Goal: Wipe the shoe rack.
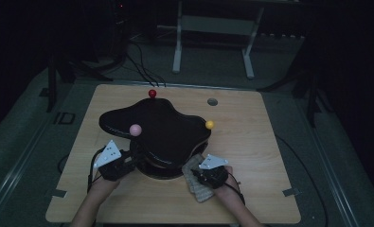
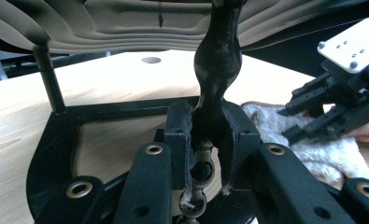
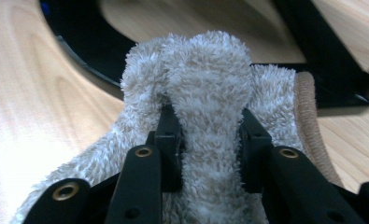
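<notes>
A black stand with a wavy, lobed top point(image 1: 165, 127) sits mid-table, with a pink ball point(image 1: 135, 129), a red ball point(image 1: 152, 93) and a yellow ball point(image 1: 209, 125) at its edges. My left gripper point(image 1: 133, 158) reaches under the top from the left. Its jaws point(image 2: 205, 140) are shut on the stand's curvy black centre post point(image 2: 217, 70), above the black base frame point(image 2: 56, 154). My right gripper point(image 1: 196, 172) is at the stand's front right. In the right gripper view it point(image 3: 210, 135) pinches a raised fold of a fluffy beige cloth point(image 3: 210, 70), which lies against the base point(image 3: 88, 42).
The wooden table point(image 1: 251, 156) has a small round hole point(image 1: 212, 101) at the back right. A thin black rod point(image 2: 49, 84) rises from the base at the left. The floor behind holds cables and a white frame point(image 1: 213, 28). The room is dark.
</notes>
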